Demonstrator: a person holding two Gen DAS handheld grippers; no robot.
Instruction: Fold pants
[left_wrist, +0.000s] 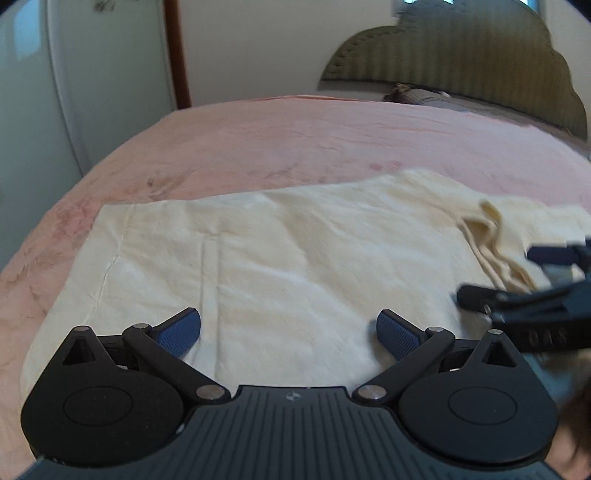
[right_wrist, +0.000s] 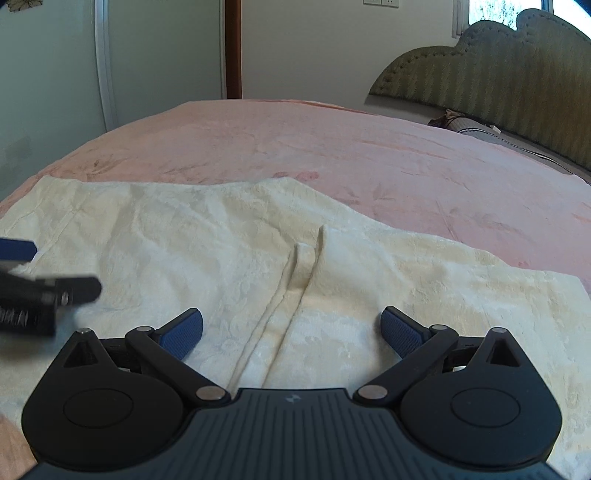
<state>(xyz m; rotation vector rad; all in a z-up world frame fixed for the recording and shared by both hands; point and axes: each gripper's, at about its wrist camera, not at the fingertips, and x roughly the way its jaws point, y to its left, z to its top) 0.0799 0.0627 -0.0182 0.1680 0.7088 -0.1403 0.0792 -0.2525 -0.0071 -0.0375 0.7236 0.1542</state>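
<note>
Cream pants (left_wrist: 280, 251) lie spread flat across a pink bedspread (left_wrist: 295, 140). My left gripper (left_wrist: 288, 330) hovers just above the cloth, open, with nothing between its blue pads. In the right wrist view the same pants (right_wrist: 184, 236) show a raised fold ridge (right_wrist: 295, 280) running toward the camera. My right gripper (right_wrist: 291, 332) is open and straddles that ridge from above. Each gripper shows at the edge of the other's view: the right gripper (left_wrist: 517, 280) at the right edge, the left gripper (right_wrist: 44, 295) at the left edge, both blurred.
A padded olive headboard (left_wrist: 461, 62) stands at the far right with a grey pillow (left_wrist: 436, 96) below it. A white wardrobe door (left_wrist: 92, 74) and a brown door frame (left_wrist: 177, 51) lie beyond the bed's far edge. Pink bedspread (right_wrist: 332, 155) stretches past the pants.
</note>
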